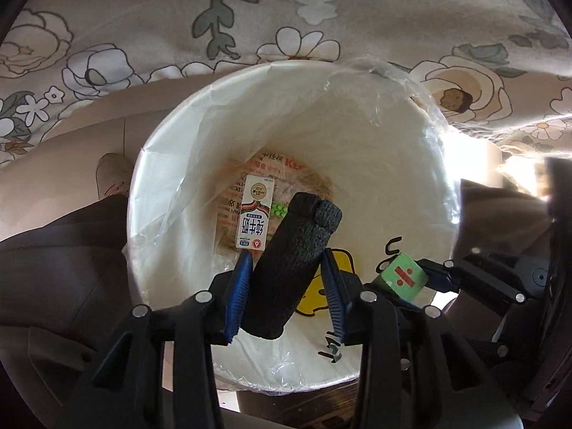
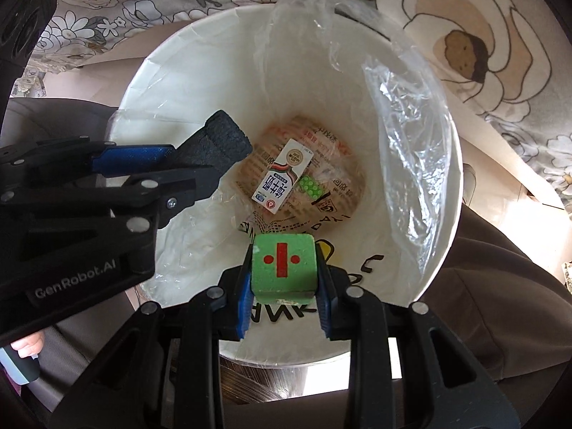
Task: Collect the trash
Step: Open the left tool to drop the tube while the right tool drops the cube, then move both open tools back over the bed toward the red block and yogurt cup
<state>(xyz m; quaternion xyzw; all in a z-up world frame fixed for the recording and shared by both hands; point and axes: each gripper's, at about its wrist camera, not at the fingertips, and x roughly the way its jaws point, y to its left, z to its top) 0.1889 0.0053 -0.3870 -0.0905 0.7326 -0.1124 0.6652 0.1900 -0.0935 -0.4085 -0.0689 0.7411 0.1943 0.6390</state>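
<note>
A white bin [image 1: 168,136] [image 2: 429,268] lined with a clear plastic bag stands below both grippers. At its bottom lie a brown paper bag [image 1: 286,175] [image 2: 343,193], a small milk carton [image 1: 254,216] [image 2: 282,180] and a green studded brick [image 1: 279,210] [image 2: 311,186]. My left gripper [image 1: 286,279] [image 2: 178,164] is shut on a black foam cylinder [image 1: 289,268] [image 2: 218,143], held over the bin's mouth. My right gripper [image 2: 284,286] [image 1: 404,275] is shut on a green cube with a red division sign [image 2: 283,266] [image 1: 402,277], also over the bin.
A floral bedspread [image 1: 250,18] [image 2: 482,35] hangs behind the bin. A shoe [image 1: 112,175] and a dark trouser leg [image 1: 53,250] are left of the bin. A brown cushion or seat [image 2: 500,304] lies to the right.
</note>
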